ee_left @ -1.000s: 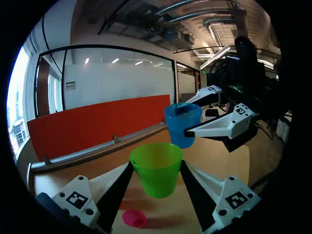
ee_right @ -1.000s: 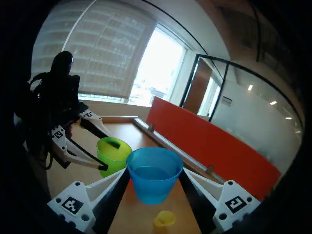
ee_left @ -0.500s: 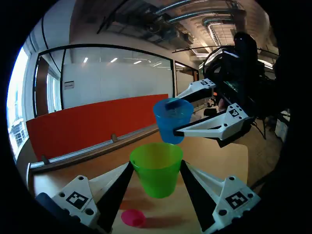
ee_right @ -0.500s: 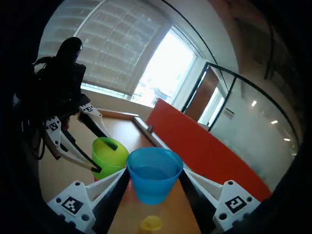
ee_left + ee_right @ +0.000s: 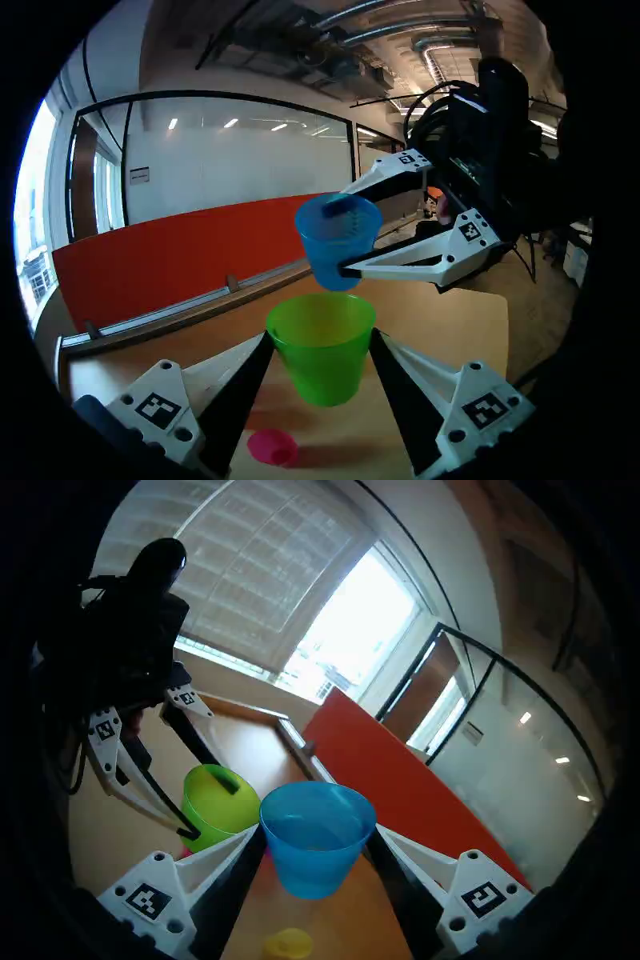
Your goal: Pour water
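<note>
Left gripper view: your left gripper (image 5: 321, 340) holds the green cup (image 5: 322, 352) upright, one finger pressed to each side of its wall, clear above the wooden counter (image 5: 448, 320). Close above and beyond the cup's rim hangs the blue cup (image 5: 334, 240), tilted slightly and clamped between the two fingers of your right gripper (image 5: 337, 240). Whether the two cups touch cannot be told. A small pink cup (image 5: 270, 446) stands on the counter below the green cup. A red partition (image 5: 176, 248) runs along the counter's far edge.

Right gripper view: the blue cup sits between the right gripper's own fingers, with water visible inside it. The green cup lies to its lower left, just beside it. A small yellow cup (image 5: 288, 942) rests on the counter beneath the blue cup.
</note>
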The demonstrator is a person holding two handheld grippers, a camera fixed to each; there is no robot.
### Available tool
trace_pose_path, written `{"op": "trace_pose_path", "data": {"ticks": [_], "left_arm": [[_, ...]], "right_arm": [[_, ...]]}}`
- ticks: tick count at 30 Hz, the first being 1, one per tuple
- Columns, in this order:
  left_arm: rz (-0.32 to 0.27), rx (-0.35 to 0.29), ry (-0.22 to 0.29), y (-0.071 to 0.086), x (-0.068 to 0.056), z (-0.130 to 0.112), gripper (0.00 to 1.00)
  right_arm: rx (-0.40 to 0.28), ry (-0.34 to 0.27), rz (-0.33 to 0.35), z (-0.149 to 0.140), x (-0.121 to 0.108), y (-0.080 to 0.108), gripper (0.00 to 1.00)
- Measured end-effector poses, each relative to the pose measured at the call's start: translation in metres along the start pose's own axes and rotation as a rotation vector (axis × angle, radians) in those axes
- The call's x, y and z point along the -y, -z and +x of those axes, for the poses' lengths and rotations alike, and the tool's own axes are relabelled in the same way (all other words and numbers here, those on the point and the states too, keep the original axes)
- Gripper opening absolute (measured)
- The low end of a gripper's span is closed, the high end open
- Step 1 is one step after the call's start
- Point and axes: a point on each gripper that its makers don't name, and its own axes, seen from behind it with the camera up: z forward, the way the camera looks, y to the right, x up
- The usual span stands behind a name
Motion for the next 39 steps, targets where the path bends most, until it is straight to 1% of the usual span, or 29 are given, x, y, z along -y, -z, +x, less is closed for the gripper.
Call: {"op": "trace_pose_path", "data": {"ticks": [8, 14, 18, 26, 39], "left_arm": [[-0.003, -0.001, 0.000, 0.001, -0.002, 0.000, 0.86], [-0.006, -0.002, -0.001, 0.002, -0.005, 0.001, 0.86], [-0.011, -0.005, -0.002, 0.001, -0.007, 0.002, 0.86], [-0.018, -0.003, -0.009, -0.003, -0.013, 0.001, 0.86], [-0.029, -0.006, -0.013, -0.008, -0.018, 0.003, 0.86]], "right_arm": [[0.000, 0.068, 0.003, 0.005, 0.001, -0.002, 0.90], [-0.007, 0.097, 0.003, 0.010, 0.003, -0.004, 0.90], [-0.011, 0.115, 0.003, 0.012, 0.004, -0.005, 0.90], [-0.009, 0.170, 0.001, 0.014, 0.006, -0.006, 0.90], [-0.010, 0.251, -0.009, 0.015, 0.002, -0.007, 0.90]]}}
